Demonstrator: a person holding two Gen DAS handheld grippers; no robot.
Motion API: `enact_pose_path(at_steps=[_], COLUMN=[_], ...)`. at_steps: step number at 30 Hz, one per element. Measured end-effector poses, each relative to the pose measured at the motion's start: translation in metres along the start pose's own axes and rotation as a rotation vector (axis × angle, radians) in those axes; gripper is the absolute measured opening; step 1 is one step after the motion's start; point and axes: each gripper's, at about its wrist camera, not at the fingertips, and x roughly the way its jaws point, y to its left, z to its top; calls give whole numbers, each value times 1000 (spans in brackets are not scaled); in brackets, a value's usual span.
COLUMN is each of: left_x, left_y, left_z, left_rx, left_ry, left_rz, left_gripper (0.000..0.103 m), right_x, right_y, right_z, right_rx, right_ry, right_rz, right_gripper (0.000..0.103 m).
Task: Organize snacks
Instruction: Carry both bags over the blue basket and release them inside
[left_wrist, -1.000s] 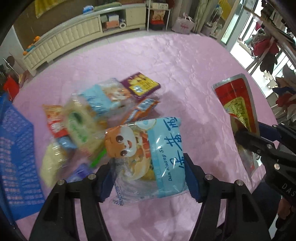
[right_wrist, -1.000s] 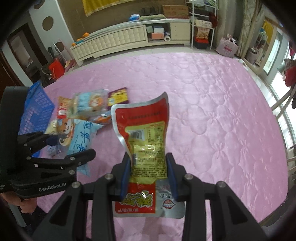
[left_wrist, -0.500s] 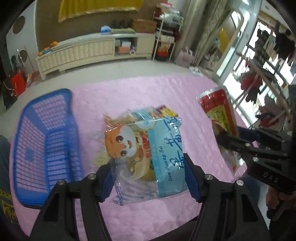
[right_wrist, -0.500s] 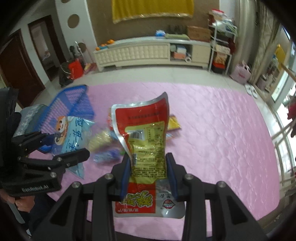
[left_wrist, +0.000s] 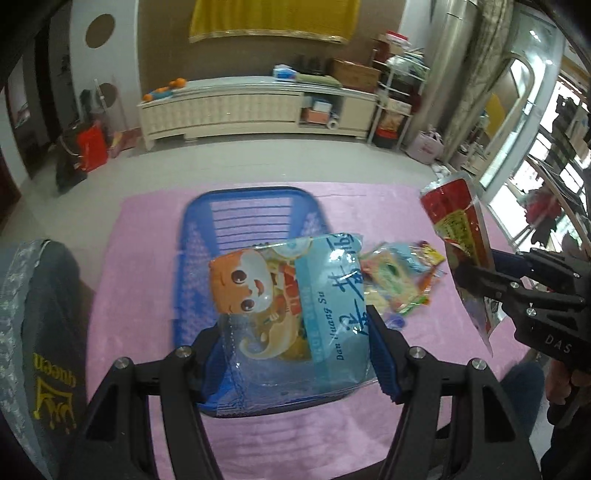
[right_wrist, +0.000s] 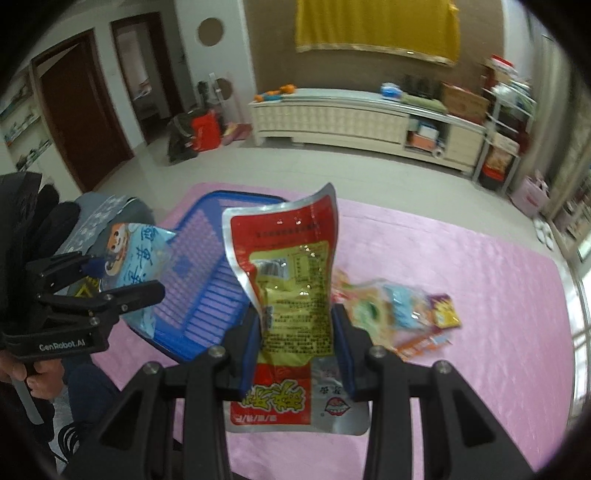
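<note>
A: What's readable?
B: "Dan Huang Su" on the light-blue cartoon-cat plastic snack bag (left_wrist: 295, 306), clamped by the left gripper (left_wrist: 295, 354) above the blue slatted plastic basket (left_wrist: 195, 236).
A: Right gripper (right_wrist: 297, 350)?
B: Clamps a red-and-silver foil pouch (right_wrist: 291, 280) over the pink quilted tablecloth (right_wrist: 480, 295); cream cabinet (right_wrist: 332, 118) behind.

A home's living room. Shown by a long cream sideboard (left_wrist: 258, 107) against a brown wall, a yellow cloth hanging (right_wrist: 376, 29) above it, dark wooden doors (right_wrist: 85, 110), pale tiled floor (left_wrist: 258, 162), cluttered storage shelves (left_wrist: 399, 96), and a surface under a pink quilted cover (right_wrist: 461, 266).
</note>
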Motion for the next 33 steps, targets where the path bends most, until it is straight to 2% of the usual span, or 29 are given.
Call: enact_pose_path(at_steps=[7,17,26,33], left_x=[-4,1,11,32], left_y=[42,78,84,91], left_z=[-8,-20,-10,-2], left_rx=[-46,-84,-86,-123], left_ry=[6,19,22,39], left_rz=[1,-6,-50,-48], left_gripper=[63,63,63,63], right_x=[42,96,130,153], right_y=[46,88,97,90], right_z=[22,25,53,63], right_rx=[-63,-194,-306,-376], right_ry=[55,126,126,138], right_rz=[60,39,-26,-3], right_gripper=[42,42,45,47])
